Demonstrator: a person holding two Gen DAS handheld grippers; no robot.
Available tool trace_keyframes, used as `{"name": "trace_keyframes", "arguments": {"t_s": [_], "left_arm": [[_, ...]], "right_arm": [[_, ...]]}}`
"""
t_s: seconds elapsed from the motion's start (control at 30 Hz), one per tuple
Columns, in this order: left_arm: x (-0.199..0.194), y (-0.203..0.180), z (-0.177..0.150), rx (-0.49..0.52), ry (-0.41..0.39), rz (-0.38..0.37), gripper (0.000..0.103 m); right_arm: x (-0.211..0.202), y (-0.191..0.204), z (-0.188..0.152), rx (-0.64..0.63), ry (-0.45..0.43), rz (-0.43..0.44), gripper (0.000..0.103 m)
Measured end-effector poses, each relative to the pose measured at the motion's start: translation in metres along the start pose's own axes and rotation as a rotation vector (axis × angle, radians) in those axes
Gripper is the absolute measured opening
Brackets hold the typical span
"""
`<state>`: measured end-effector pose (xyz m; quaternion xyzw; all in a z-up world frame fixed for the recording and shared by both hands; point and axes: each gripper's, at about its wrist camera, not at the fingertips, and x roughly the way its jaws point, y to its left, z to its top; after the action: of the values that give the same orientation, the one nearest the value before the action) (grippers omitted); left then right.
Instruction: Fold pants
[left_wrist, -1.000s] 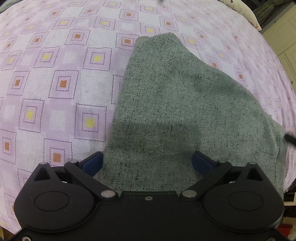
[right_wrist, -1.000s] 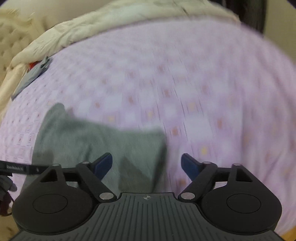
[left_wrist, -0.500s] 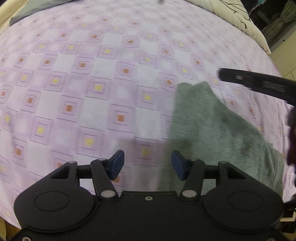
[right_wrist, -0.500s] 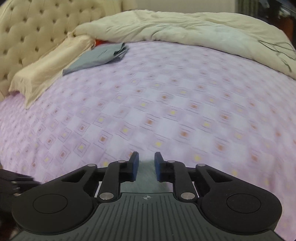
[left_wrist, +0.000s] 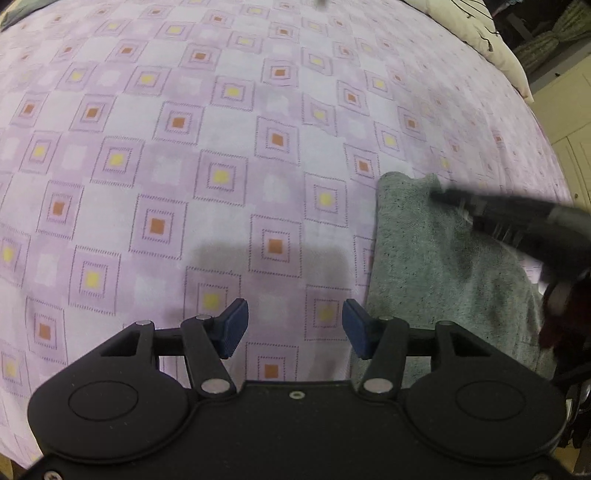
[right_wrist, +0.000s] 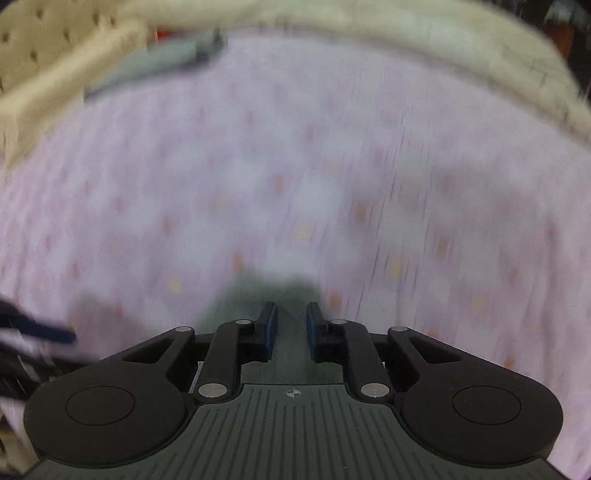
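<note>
The grey-green speckled woven pants (left_wrist: 436, 266) lie already folded into a compact piece on the lilac bedsheet printed with orange and yellow squares (left_wrist: 221, 147), near the edge of the bed that is closest to the person. The left gripper (left_wrist: 291, 326) hangs over bare sheet just beside the left edge of the pants; its blue pads (left_wrist: 232, 326) stand well apart and nothing is between them, so it holds nothing. I think it is kept to the side to leave room for the other hand. The right gripper (right_wrist: 291, 326) is over the pants, and its jaws are closing with only a narrow gap left between the pads. Grey-green cloth shows in this gap and below it, but the right wrist view is blurred, so I cannot tell if the pads already press on the fabric. In the left wrist view this gripper reaches across the far top corner of the pants as a dark blurred bar. Probably it wants to take that corner for a further fold or for carrying.
</note>
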<state>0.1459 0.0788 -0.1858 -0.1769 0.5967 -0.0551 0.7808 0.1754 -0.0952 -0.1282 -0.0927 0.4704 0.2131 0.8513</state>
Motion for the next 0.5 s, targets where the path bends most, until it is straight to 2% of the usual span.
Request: {"name": "trace_keyframes", "arguments": {"t_s": [0.07,0.2,0.3,0.43,0.5], "left_arm": [[-0.001,-0.003,0.003,0.016,-0.009,-0.008,0.060],[-0.002,-0.008,0.007,0.056,-0.017,-0.023,0.060],[-0.005,-0.009,0.009,0.077,-0.031,-0.020,0.060],[-0.005,-0.002,0.011,0.055,-0.031,-0.023,0.060],[-0.003,0.002,0.011,0.043,-0.020,-0.027,0.060]], "right_arm": [[-0.005,-0.001,0.017,0.002,-0.042,0.041,0.017],[0.020,-0.003,0.038,-0.062,0.050,0.099,0.017],[0.026,0.004,0.026,-0.146,0.111,0.080,0.017],[0.027,0.005,0.003,-0.162,0.176,0.038,0.017],[0.026,0.004,-0.001,-0.147,0.179,0.016,0.017]]}}
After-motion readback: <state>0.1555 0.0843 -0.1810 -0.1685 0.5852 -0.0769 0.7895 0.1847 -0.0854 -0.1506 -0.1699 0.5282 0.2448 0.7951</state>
